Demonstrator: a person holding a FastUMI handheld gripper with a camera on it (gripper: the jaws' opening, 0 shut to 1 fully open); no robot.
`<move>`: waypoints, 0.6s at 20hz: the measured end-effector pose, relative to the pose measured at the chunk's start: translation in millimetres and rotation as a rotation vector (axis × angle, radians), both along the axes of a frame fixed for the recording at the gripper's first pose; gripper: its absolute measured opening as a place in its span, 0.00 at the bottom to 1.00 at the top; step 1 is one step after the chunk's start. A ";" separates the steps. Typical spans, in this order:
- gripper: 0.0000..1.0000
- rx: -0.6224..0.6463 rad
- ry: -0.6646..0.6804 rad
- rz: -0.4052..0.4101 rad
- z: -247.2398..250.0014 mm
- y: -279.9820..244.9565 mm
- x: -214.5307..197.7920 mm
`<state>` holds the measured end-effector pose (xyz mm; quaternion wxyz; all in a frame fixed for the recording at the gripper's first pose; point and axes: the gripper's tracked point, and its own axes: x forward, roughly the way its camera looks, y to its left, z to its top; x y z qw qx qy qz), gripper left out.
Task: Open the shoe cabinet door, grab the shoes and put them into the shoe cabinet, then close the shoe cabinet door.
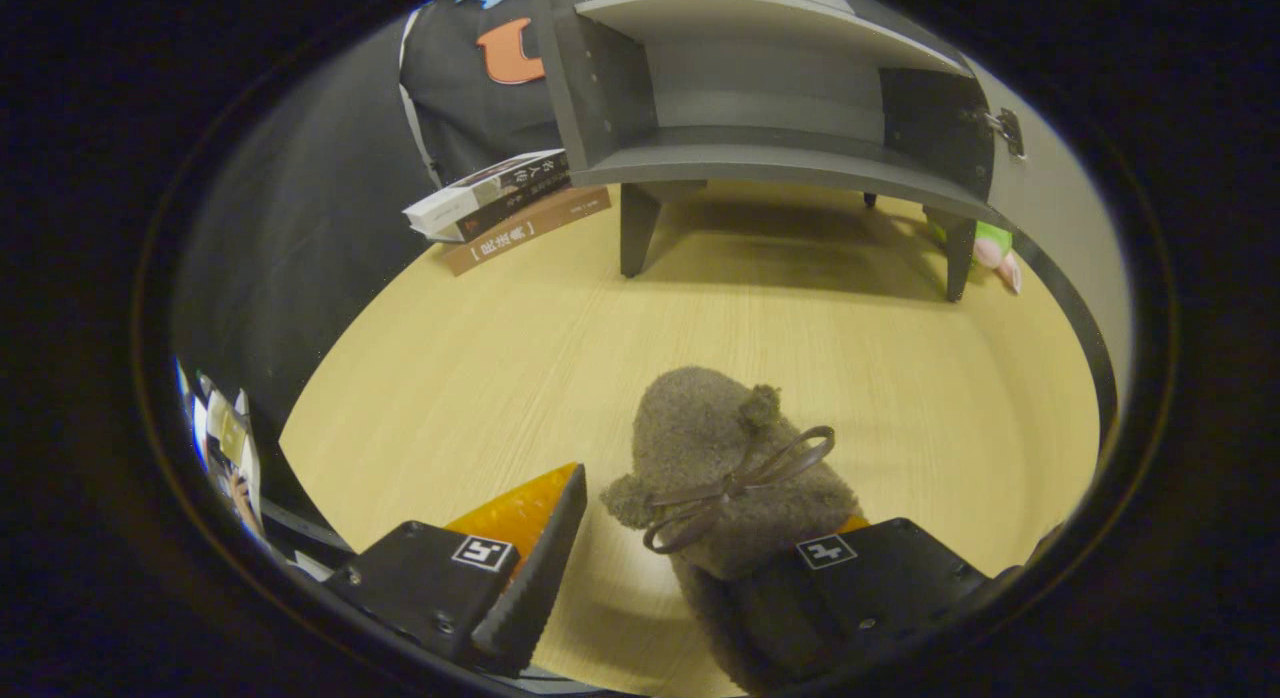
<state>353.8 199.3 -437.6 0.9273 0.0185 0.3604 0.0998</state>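
Observation:
A fuzzy grey-brown shoe [720, 458] with a thin bow lies on the wooden table top, toe pointing toward the cabinet. My gripper [712, 506] is open around its heel end. The left finger [540, 558] stands just left of the shoe with a narrow gap of table between them. The shoe covers the right finger's tip, so I cannot tell whether that finger touches it. The grey shoe cabinet [760, 148] stands on short legs far beyond the fingers, its door [1050, 178] swung open to the right and its inner shelf bare.
Three books [505, 203] lie stacked left of the cabinet's front leg. A pink and green toy [995, 248] sits by the cabinet's right leg. Bare wooden table [560, 358] stretches between the shoe and the cabinet.

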 end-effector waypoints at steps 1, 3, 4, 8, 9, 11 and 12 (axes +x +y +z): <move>0.79 -0.005 0.003 -0.008 -0.2 -3.2 2.0; 0.61 0.025 0.022 0.003 -1.4 -2.9 2.0; 0.52 0.039 0.037 0.016 -1.6 -0.2 0.9; 0.16 0.068 0.053 0.047 12.0 2.7 -8.7; 0.07 0.068 0.027 0.057 24.9 2.5 -10.2; 0.07 0.068 -0.024 0.074 54.9 -1.5 -14.9; 0.07 0.074 -0.048 0.079 70.6 -4.5 -17.4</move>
